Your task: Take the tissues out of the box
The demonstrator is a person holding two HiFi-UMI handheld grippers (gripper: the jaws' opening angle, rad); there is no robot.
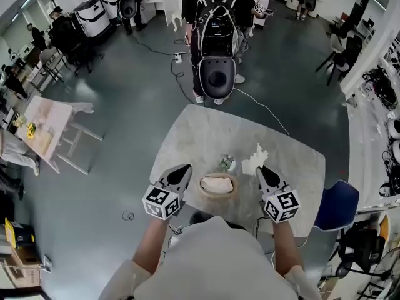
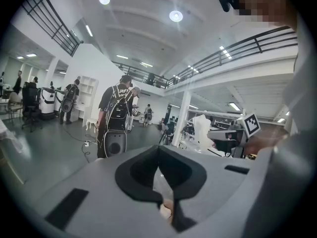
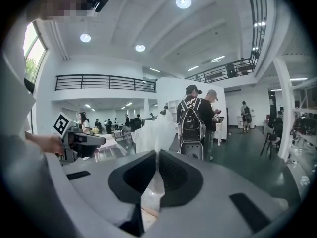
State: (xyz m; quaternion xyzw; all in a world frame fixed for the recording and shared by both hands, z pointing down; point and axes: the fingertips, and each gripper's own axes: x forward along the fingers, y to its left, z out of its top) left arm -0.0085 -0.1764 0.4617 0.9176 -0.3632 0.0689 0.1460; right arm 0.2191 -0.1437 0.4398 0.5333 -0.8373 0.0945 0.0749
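My right tongs (image 1: 264, 172) are clenched on a white tissue (image 1: 253, 160). It stands up from their tips, just right of the round box (image 1: 219, 194) on the grey table (image 1: 187, 136). A pale wad (image 1: 217, 182) of more tissue lies inside the box (it fills most of the opening). My left tongs (image 1: 182, 170) are pressed together, with nothing gripped that I can see, their tips just beside the box's left rim. A small crumpled scrap (image 1: 227, 162) sits behind the box, near the held tissue.
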